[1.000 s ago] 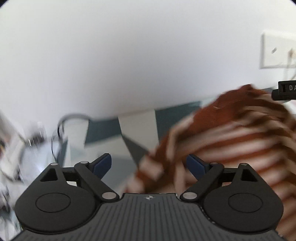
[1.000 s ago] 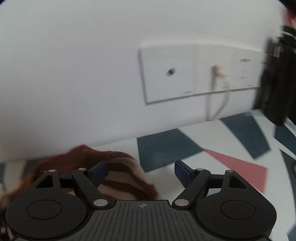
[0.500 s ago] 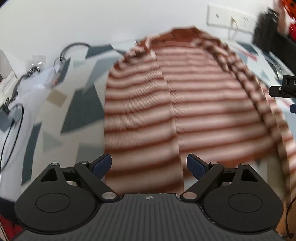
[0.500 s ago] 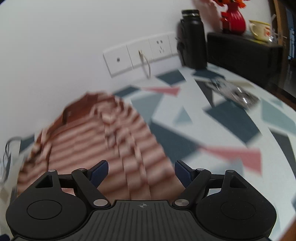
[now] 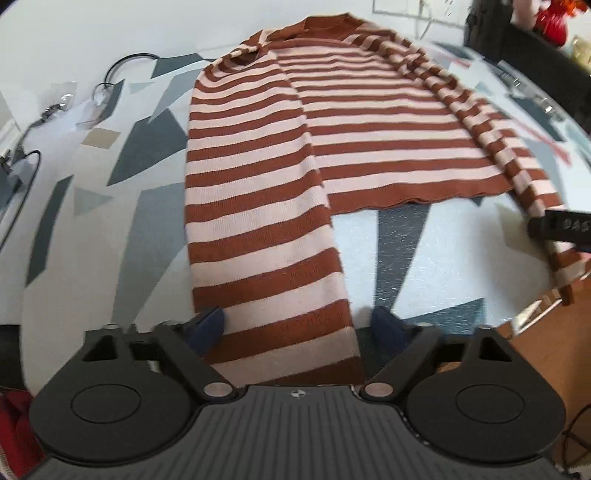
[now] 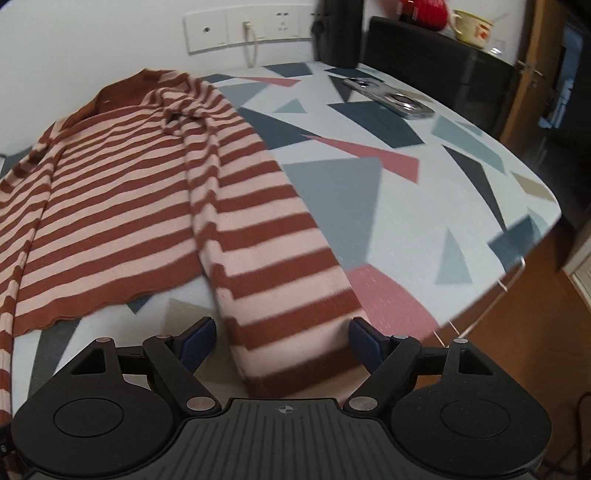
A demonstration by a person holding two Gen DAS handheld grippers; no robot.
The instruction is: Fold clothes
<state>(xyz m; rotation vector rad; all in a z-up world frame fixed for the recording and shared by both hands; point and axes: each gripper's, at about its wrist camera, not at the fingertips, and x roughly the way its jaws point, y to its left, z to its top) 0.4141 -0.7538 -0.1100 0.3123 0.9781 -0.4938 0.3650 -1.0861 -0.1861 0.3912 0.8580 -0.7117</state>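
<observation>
A brown and pink striped sweater (image 5: 369, 122) lies flat on the patterned tablecloth (image 5: 406, 251), its collar toward the wall. Both sleeves run toward the near edge. The left sleeve (image 5: 258, 240) ends between the fingers of my left gripper (image 5: 297, 328). Its jaws are closing, with the right pad still apart from the cloth. The right sleeve (image 6: 277, 277) ends between the fingers of my right gripper (image 6: 282, 341). Those jaws are closing too, with a gap on both sides of the cuff. In the left wrist view, part of the right gripper (image 5: 561, 229) shows over that sleeve.
A wall socket plate (image 6: 221, 31) with a white cable sits behind the collar. A black flask (image 6: 338, 33) and a clear phone case (image 6: 388, 98) stand at the far right. Cables (image 5: 122, 66) lie at the far left. The table edge (image 6: 517, 262) curves close on the right.
Both grippers have drawn back from the collar by the wall to the sleeve ends at the near edge, tilting further down. The left jaws have narrowed around the sleeve.
</observation>
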